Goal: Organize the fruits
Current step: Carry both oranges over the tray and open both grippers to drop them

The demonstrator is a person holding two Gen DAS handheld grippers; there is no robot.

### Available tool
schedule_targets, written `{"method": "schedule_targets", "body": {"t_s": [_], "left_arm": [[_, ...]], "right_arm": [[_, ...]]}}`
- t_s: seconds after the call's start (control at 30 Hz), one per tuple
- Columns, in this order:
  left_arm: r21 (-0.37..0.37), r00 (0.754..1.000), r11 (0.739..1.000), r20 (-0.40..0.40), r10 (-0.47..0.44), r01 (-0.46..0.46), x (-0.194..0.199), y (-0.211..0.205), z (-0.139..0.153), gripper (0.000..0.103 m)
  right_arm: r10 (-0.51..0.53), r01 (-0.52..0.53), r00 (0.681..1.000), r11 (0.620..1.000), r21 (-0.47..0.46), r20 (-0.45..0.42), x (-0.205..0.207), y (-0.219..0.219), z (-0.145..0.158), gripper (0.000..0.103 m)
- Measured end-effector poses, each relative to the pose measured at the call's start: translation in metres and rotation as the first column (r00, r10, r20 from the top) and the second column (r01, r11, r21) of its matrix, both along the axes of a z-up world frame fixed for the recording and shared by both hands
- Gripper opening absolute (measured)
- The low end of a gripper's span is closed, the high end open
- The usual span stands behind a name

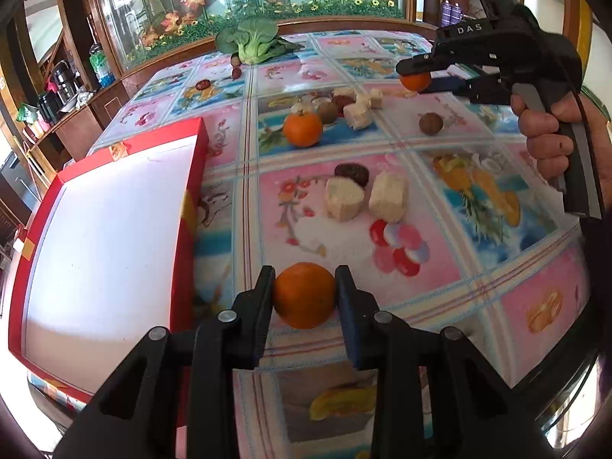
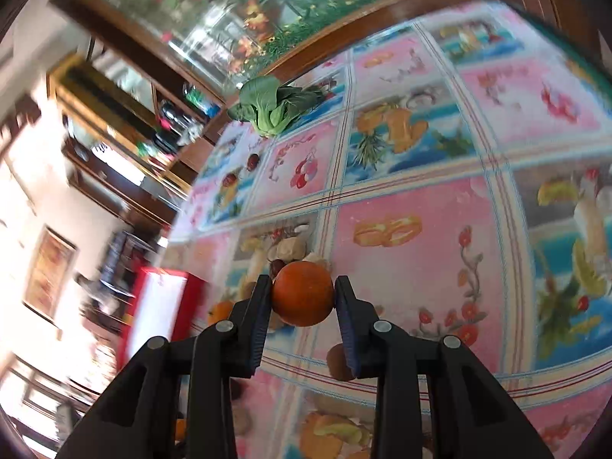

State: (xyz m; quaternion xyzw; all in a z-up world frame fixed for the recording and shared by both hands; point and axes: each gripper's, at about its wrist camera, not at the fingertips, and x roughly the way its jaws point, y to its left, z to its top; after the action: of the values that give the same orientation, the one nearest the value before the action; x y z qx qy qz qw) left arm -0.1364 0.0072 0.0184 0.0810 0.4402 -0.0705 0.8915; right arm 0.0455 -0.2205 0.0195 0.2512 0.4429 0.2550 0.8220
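In the left wrist view, the left gripper [image 1: 305, 298] clamps an orange [image 1: 304, 294] between its two black fingers, just above the patterned tablecloth [image 1: 440, 267] and just beside the right wall of a red box [image 1: 189, 206] with a white floor. Farther out on the cloth lie two pale cut chunks [image 1: 365, 197] touching a dark red date [image 1: 352, 174]. Beyond them sits another orange with a leaf stub [image 1: 303, 129], beside a cluster of brown fruits and more pale chunks [image 1: 344, 105]; a single brown round fruit [image 1: 431, 123] lies apart to the right. A bok choy [image 1: 250, 40] rests at the far edge. At upper right, the right gripper [image 1: 415, 76], held in a hand [image 1: 547, 137], grips a small orange [image 1: 415, 81] in the air above the table.

In the right wrist view, which is tilted and motion-blurred, the right gripper [image 2: 303, 294] pinches that small orange [image 2: 302, 292] between its fingers above the tablecloth [image 2: 420, 248]. The red box [image 2: 164, 306] shows low at the left and the bok choy [image 2: 273, 109] lies near the far edge.
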Motion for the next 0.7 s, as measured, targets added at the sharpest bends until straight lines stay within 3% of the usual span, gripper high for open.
{"method": "schedule_targets", "body": {"t_s": [0.13,0.27,0.4,0.5,0.57,0.7], "left_arm": [[-0.022,1.000,1.000,0.022,0.016,-0.015,0.009,-0.008,0.016,0.034],[-0.041,0.992,0.999,0.116,0.039,-0.034,0.017,-0.016,0.049,0.034],[-0.049,0.975,0.995,0.205,0.090,-0.082,0.025,-0.015,0.078,0.034],[-0.038,0.952,0.987,0.261,0.161,-0.157,0.028,-0.004,0.096,0.034],[-0.061,0.941,0.980,0.272,0.200,-0.190,0.026,0.010,0.102,0.034],[-0.070,0.921,0.962,0.278,0.274,-0.265,0.014,0.048,0.102,0.034]], "right_arm": [[0.033,-0.029,0.999,0.993,0.115,-0.036,0.002,0.000,-0.004,0.032],[0.090,-0.091,0.996,0.980,0.176,0.011,-0.006,0.011,0.005,0.032],[0.150,-0.164,0.979,0.982,0.098,0.137,-0.027,0.036,0.024,0.032],[0.188,-0.186,0.948,0.982,-0.035,0.258,-0.048,0.060,0.036,0.032],[0.208,-0.171,0.923,0.976,-0.138,0.323,-0.059,0.073,0.039,0.032],[0.232,-0.154,0.899,0.962,-0.226,0.371,-0.066,0.085,0.035,0.032]]}}
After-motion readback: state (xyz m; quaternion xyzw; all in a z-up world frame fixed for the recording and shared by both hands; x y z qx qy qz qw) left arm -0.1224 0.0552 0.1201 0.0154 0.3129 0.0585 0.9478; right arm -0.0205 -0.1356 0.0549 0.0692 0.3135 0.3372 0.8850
